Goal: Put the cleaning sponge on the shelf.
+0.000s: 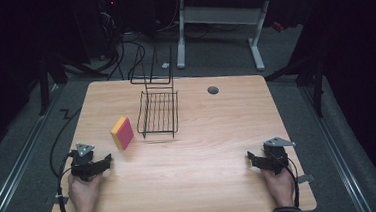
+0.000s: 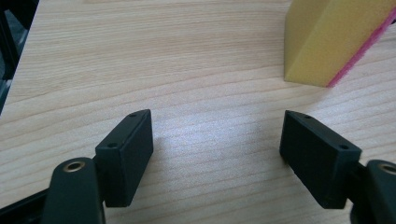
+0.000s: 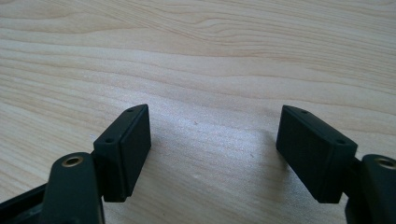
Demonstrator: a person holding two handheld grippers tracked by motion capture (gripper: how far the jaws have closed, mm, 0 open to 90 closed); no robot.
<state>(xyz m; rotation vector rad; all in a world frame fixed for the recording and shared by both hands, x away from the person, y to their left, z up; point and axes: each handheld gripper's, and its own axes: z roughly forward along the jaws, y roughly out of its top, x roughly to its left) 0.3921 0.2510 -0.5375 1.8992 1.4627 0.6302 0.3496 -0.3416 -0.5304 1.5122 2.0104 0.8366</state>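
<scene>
A yellow sponge with a pink scouring face (image 1: 122, 133) stands on edge on the wooden table (image 1: 204, 145), left of centre. In the left gripper view the sponge (image 2: 327, 42) rises at the upper right, beyond the jaws. My left gripper (image 1: 105, 163) rests at the table's front left, a short way below the sponge, open with bare wood between its jaws (image 2: 217, 135). At the front right, my right gripper (image 1: 252, 159) is also open over bare wood (image 3: 212, 133). A black wire rack (image 1: 158, 110) stands behind the sponge, toward the table's middle back.
A round dark grommet (image 1: 213, 89) sits in the tabletop at the back right of the rack. Black cables (image 1: 58, 145) trail off the table's left edge. A white desk frame (image 1: 220, 18) stands on the floor beyond the table.
</scene>
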